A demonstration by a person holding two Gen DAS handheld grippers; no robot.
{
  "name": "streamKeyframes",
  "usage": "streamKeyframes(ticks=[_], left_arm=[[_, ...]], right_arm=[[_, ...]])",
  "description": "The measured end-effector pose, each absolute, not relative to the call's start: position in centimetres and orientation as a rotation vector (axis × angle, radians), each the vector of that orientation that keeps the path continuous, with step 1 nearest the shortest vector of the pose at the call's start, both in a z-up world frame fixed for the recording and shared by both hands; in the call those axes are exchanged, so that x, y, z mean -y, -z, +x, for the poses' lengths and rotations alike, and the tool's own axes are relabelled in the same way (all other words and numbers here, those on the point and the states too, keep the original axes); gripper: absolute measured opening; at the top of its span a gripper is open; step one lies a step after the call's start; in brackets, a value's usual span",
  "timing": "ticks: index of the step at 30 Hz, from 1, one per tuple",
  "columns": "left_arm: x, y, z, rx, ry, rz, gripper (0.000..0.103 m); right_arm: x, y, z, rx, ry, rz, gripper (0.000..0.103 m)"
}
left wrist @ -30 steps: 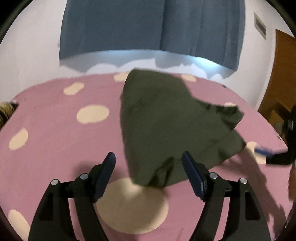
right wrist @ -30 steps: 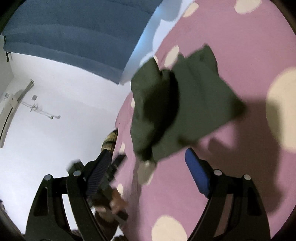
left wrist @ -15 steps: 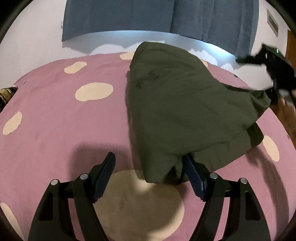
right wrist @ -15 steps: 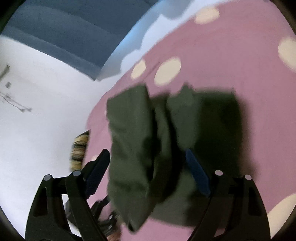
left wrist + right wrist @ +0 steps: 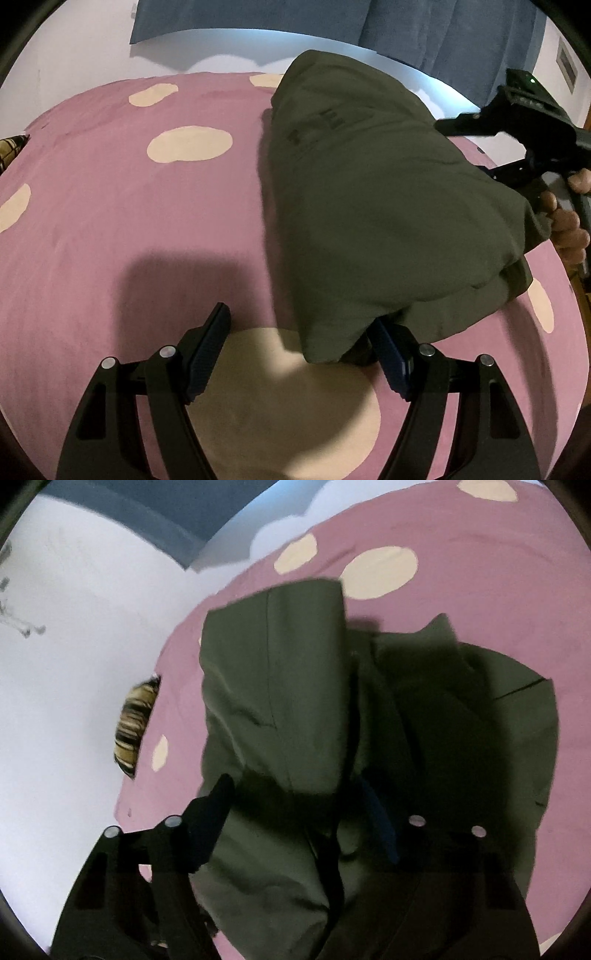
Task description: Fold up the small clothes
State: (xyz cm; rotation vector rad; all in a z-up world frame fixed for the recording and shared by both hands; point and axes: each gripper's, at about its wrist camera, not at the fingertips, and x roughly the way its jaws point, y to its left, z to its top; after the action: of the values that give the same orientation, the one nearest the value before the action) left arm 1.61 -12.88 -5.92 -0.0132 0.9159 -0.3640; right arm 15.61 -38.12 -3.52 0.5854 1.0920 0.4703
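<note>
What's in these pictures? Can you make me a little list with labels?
Surface: pink bedspread with cream dots
Clothing: dark green garment, bunched and partly lifted off the bed
Left tool: open, one garment corner lying against its right finger
Right tool: jaws have just been closing, with green cloth between them; grip unclear
Hand: holding the right tool at the garment's far side
Background: blue curtain, white wall

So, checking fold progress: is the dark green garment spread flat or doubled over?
Doubled over but not flat: the dark green garment bulges in layers on the pink spotted bedcover.
</note>
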Motion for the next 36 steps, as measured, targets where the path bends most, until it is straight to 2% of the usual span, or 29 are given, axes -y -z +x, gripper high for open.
streamKeyframes(ticks=[1, 2, 4, 7, 15, 18, 21, 25, 28, 30, 32, 34, 36], left_arm=[[12.7, 6.0, 2.0, -0.918, 0.363, -0.013, 0.074], [12.7, 6.1, 2.1, -0.921, 0.362, -0.014, 0.074], [12.7, 6.2, 2.1, -0.926, 0.358, -0.017, 0.074], [12.6, 6.0, 2.3, -0.92, 0.355, -0.017, 0.074], [13.9, 4.6, 1.0, -0.85, 0.365, 0.012, 0.078], [14.8, 5.0, 0.9, -0.834, 0.372, 0.063, 0.079], [14.7, 5.9, 1.6, -0.889, 0.368, 0.059, 0.079], [14.3, 6.4, 2.3, -0.929, 0.4, 0.021, 0.081], [14.4, 6.4, 2.2, -0.928, 0.39, 0.026, 0.081], [14.2, 6.4, 2.4, -0.93, 0.387, 0.017, 0.081], [14.2, 6.5, 2.3, -0.932, 0.381, 0.015, 0.081], [14.2, 6.5, 2.2, -0.933, 0.377, 0.015, 0.081], [14.3, 6.4, 2.2, -0.932, 0.377, 0.017, 0.081]], right_arm=[[37.7, 3.4, 15.4, -1.095, -0.476, 0.563, 0.049], [37.2, 3.4, 15.4, -1.101, -0.483, 0.544, 0.044], [36.8, 3.5, 15.4, -1.108, -0.491, 0.523, 0.024], [37.0, 2.6, 14.8, -1.063, -0.491, 0.548, 0.011], [37.6, -4.7, 10.6, -0.841, -0.494, 0.457, 0.006], [40.2, -2.6, 10.1, -0.861, -0.436, 0.502, 0.006], [43.4, 2.9, 10.3, -0.936, -0.349, 0.603, 0.006], [45.6, 8.2, 10.2, -0.946, -0.367, 0.802, 0.007], [45.3, 8.3, 10.1, -0.93, -0.365, 0.823, 0.008], [45.1, 7.3, 9.7, -0.908, -0.369, 0.827, 0.013], [45.8, 5.8, 8.3, -0.862, -0.345, 0.824, 0.023], [47.0, 4.6, 7.0, -0.818, -0.321, 0.824, 0.051], [48.1, 4.3, 5.6, -0.797, -0.291, 0.825, 0.062]])
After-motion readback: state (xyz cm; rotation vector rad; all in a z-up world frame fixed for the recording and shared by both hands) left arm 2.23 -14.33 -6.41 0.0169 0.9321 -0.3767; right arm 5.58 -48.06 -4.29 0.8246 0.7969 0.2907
